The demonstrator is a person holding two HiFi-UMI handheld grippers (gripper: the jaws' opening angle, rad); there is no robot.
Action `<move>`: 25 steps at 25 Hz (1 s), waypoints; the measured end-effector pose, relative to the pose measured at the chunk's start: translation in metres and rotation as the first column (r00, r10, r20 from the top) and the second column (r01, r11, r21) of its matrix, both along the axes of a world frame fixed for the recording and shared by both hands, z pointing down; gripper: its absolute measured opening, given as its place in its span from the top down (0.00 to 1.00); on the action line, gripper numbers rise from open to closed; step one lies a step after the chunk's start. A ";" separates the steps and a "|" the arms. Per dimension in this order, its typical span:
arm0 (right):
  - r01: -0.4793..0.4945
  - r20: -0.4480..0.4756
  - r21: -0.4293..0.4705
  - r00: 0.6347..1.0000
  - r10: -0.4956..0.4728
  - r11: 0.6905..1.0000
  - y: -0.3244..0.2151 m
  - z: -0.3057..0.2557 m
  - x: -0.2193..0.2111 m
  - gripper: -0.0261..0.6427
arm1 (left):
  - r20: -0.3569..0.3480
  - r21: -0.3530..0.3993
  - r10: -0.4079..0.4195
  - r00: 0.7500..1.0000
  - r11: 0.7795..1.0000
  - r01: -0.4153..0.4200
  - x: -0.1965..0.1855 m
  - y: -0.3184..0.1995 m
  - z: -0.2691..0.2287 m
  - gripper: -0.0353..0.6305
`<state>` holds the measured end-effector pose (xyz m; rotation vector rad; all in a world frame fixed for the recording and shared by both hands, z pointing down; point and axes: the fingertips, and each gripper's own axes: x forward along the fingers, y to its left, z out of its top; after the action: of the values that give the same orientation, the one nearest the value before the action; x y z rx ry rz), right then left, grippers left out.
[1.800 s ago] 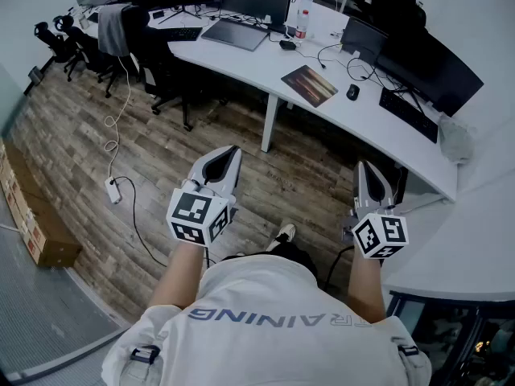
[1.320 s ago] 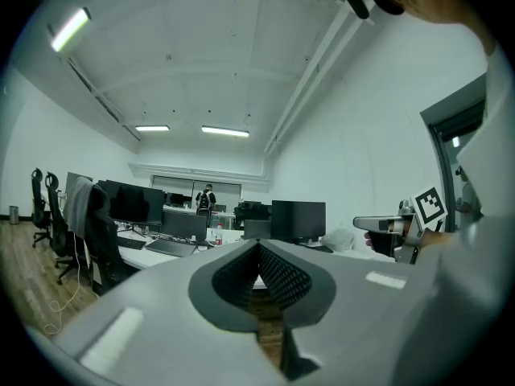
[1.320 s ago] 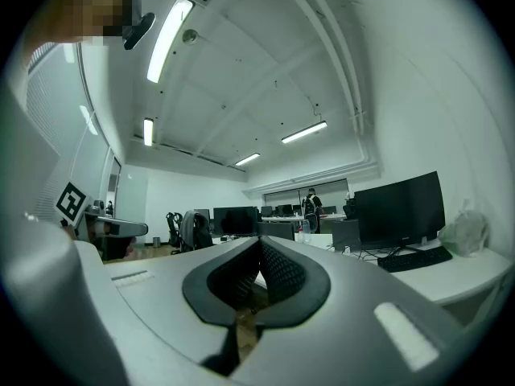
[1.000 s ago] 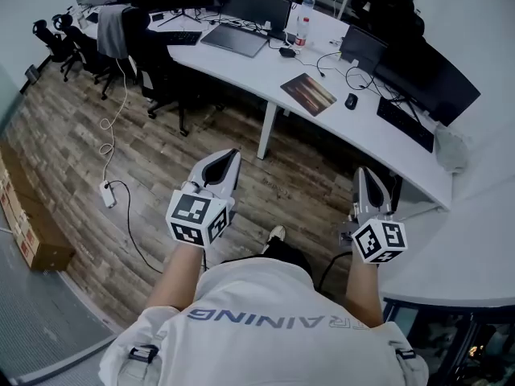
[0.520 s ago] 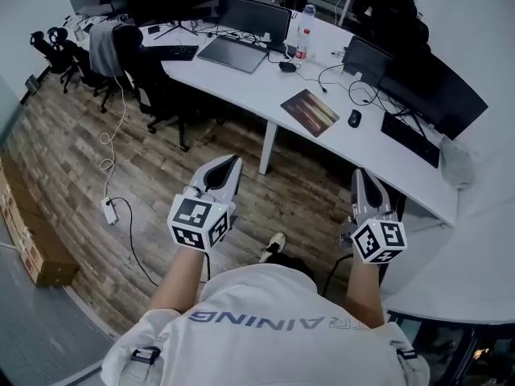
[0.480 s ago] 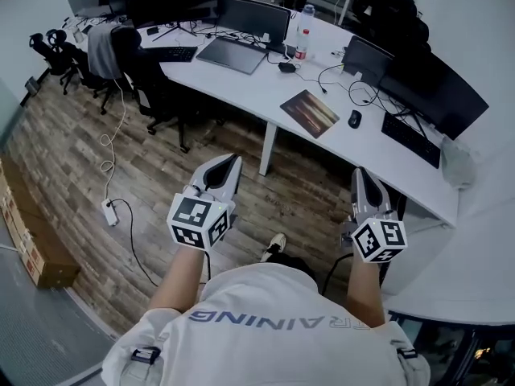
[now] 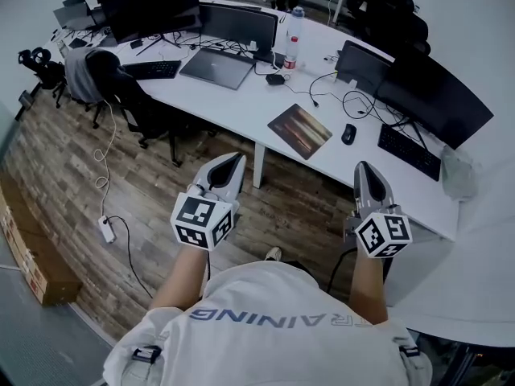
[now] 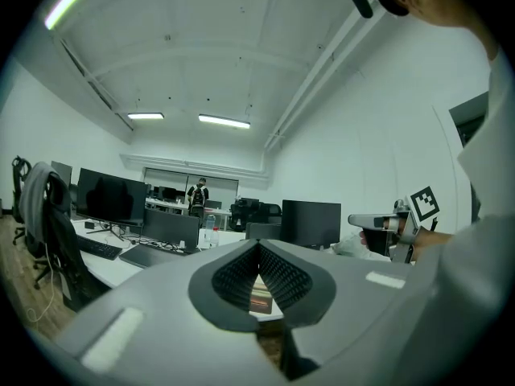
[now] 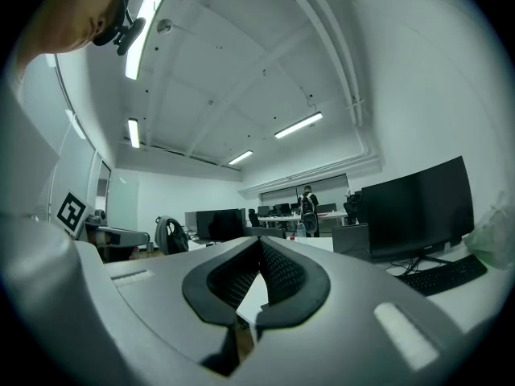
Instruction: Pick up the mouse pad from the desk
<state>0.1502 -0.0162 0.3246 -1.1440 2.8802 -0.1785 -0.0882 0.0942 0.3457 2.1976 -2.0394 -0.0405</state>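
Left gripper (image 7: pixel 228 163) and right gripper (image 7: pixel 364 171) held level before the desk (image 7: pixel 241 103), both closed, empty.

Keyboard (image 7: pixel 409 151), mouse (image 7: pixel 348 133), bottle (image 7: pixel 293 30), laptop (image 7: pixel 216 67), chair (image 7: pixel 122 96)

I am viewing a brown, orange-streaked mouse pad (image 7: pixel 299 131) on the white worktop (image 7: pixel 245 103); grey left tongs (image 7: pixel 231 160) and right tongs (image 7: pixel 363 169) are bearing black-and-white square markers (image 7: pixel 201 219).

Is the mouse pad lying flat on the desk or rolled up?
Flat. The mouse pad lies spread out on the white desk, its whole top showing.
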 end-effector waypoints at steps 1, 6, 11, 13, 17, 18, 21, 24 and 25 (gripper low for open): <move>-0.001 -0.003 0.000 1.000 0.001 1.000 -0.011 0.001 0.000 0.94 | -0.005 -0.006 0.003 1.000 1.000 -0.003 0.001 -0.012 0.003 0.95; 0.002 -0.024 -0.034 1.000 -0.003 0.999 -0.060 0.013 0.004 0.94 | -0.003 -0.028 0.009 1.000 1.000 -0.009 0.004 -0.069 0.016 0.95; -0.028 -0.021 -0.059 0.999 0.027 0.998 -0.103 0.021 0.001 0.94 | -0.009 -0.075 0.031 0.999 0.997 -0.032 0.000 -0.107 0.038 0.95; -0.032 -0.024 -0.067 0.999 0.031 0.997 -0.112 0.026 -0.008 0.94 | -0.027 -0.085 0.050 0.998 0.995 -0.052 -0.007 -0.120 0.041 0.95; -0.066 -0.033 -0.070 0.997 0.063 0.995 -0.133 0.027 -0.031 0.94 | -0.041 -0.065 0.124 0.991 0.990 -0.127 -0.020 -0.157 0.033 0.95; -0.078 -0.032 -0.068 0.997 0.076 0.995 -0.138 0.025 -0.038 0.94 | -0.035 -0.059 0.149 0.988 0.987 -0.151 -0.024 -0.168 0.030 0.95; -0.121 -0.038 -0.057 0.992 0.119 0.991 -0.149 0.021 -0.059 0.94 | -0.017 -0.052 0.215 0.976 0.975 -0.216 -0.043 -0.197 0.024 0.95; -0.171 -0.040 -0.056 0.985 0.169 0.984 -0.161 0.020 -0.076 0.94 | 0.001 -0.054 0.266 0.964 0.963 -0.265 -0.066 -0.224 0.020 0.95; -0.191 -0.039 -0.062 0.981 0.189 0.980 -0.164 0.021 -0.081 0.94 | 0.002 -0.056 0.281 0.960 0.958 -0.280 -0.073 -0.232 0.019 0.95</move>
<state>0.0692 -0.1801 0.3460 -1.4380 2.7897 -0.2502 -0.1617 -0.1374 0.3649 2.4321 -1.6905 0.0562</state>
